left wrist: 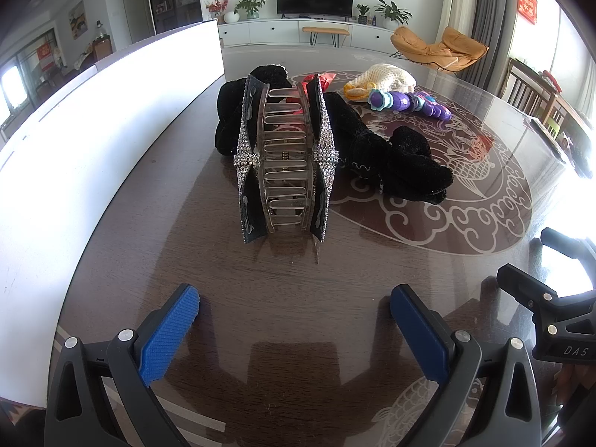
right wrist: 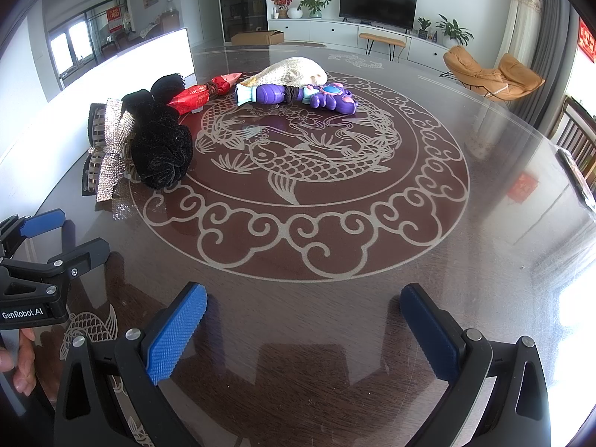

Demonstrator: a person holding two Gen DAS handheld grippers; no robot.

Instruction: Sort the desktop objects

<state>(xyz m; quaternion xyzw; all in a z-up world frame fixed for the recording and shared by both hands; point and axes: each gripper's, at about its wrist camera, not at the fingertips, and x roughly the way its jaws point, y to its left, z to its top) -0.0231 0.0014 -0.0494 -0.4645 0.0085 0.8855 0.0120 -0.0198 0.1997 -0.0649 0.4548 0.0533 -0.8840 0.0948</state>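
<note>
A rhinestone bow hair claw (left wrist: 285, 156) stands on the dark glass table straight ahead of my left gripper (left wrist: 294, 303), which is open and empty, a short way in front of it. Behind the claw lies a black velvet scrunchie pile (left wrist: 395, 156). The right wrist view shows the same claw (right wrist: 110, 149) and black velvet (right wrist: 160, 141) at the left. Further back lie a purple toy (right wrist: 298, 95), a red wrapped item (right wrist: 203, 93) and a cream knitted piece (right wrist: 294, 69). My right gripper (right wrist: 303, 307) is open and empty over bare table.
A white box wall (left wrist: 93, 141) runs along the table's left side. The table (right wrist: 484, 260) bears a carp pattern. The other gripper shows at each view's edge (left wrist: 558, 305), with a hand (right wrist: 18, 365) on it. Chairs stand at the right.
</note>
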